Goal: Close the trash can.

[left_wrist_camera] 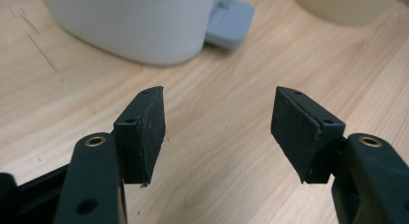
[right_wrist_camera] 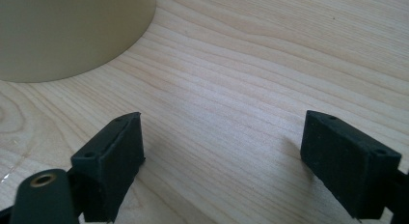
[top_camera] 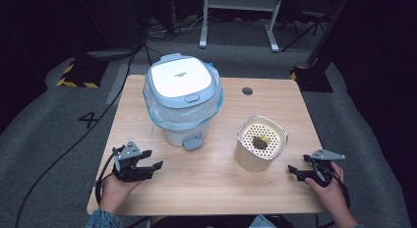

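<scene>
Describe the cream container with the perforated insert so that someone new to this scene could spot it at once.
On the wooden table, look right of the lidded white pedal bin, toward the right gripper. There stands the cream container, a squat tub with rounded corners. What sets it apart is its open top with a hole-dotted strainer insert holding a dark and yellow bit of scraps; the bin is taller, closed and bag-lined.

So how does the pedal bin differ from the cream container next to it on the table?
The pedal bin is taller and white with a grey-blue lid; the cream container is shorter and beige. The bin's lid is shut and a plastic liner hangs round its rim; the container is topped by a perforated insert with scraps on it. Both stand upright on the table.
</scene>
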Available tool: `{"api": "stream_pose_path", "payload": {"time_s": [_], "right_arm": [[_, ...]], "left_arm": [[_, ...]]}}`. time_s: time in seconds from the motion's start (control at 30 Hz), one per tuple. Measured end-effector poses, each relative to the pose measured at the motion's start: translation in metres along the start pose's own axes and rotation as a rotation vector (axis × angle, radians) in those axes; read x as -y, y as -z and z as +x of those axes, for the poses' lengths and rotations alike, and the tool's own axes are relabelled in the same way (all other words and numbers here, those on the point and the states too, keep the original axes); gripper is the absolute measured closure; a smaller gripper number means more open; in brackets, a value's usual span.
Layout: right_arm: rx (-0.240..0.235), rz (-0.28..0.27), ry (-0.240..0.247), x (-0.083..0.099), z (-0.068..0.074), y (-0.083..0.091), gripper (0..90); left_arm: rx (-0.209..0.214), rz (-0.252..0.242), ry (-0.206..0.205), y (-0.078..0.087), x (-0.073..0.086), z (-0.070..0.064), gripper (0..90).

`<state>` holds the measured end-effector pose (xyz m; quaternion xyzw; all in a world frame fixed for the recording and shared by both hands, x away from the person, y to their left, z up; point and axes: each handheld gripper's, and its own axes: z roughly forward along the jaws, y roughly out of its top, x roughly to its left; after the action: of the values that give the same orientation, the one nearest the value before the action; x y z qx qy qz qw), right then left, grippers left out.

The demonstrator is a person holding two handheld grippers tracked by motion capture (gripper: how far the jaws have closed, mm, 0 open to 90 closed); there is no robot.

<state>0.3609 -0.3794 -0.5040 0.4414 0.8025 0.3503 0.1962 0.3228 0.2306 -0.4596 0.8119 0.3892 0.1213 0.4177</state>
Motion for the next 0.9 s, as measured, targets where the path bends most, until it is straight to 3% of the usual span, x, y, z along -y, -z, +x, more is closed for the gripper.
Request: {"api": "stream_pose_path", "payload": {"time_s": [0.17, 0.33, 0.53, 0.6, 0.7, 0.8, 0.9], "right_arm": [[0.0, 0.0, 0.0, 0.0, 0.0, 0.0, 15.5], [0.0, 0.0, 0.0, 0.0, 0.0, 0.0, 15.5], [0.0, 0.0, 0.0, 0.0, 0.0, 0.0, 15.5], [0.0, 0.0, 0.0, 0.0, 0.0, 0.0, 15.5], [0.0, 0.0, 0.0, 0.0, 0.0, 0.0, 15.5], [0.0, 0.0, 0.0, 0.0, 0.0, 0.0, 15.5], [0.0, 0.0, 0.0, 0.0, 0.0, 0.0, 15.5]], "left_arm": [[-0.016, 0.088, -0.015, -0.009, 0.009, 0.001, 37.3], [-0.037, 0.143, -0.019, -0.017, 0.015, 0.002, 36.7], [-0.056, 0.216, -0.065, -0.026, 0.02, 0.004, 34.3], [-0.068, 0.211, -0.106, -0.028, 0.022, 0.004, 31.6], [-0.07, 0.191, -0.084, -0.031, 0.023, 0.005, 27.8], [-0.066, 0.135, -0.092, -0.035, 0.029, 0.01, 14.5], [-0.069, 0.133, -0.082, -0.035, 0.028, 0.012, 14.0]]}}
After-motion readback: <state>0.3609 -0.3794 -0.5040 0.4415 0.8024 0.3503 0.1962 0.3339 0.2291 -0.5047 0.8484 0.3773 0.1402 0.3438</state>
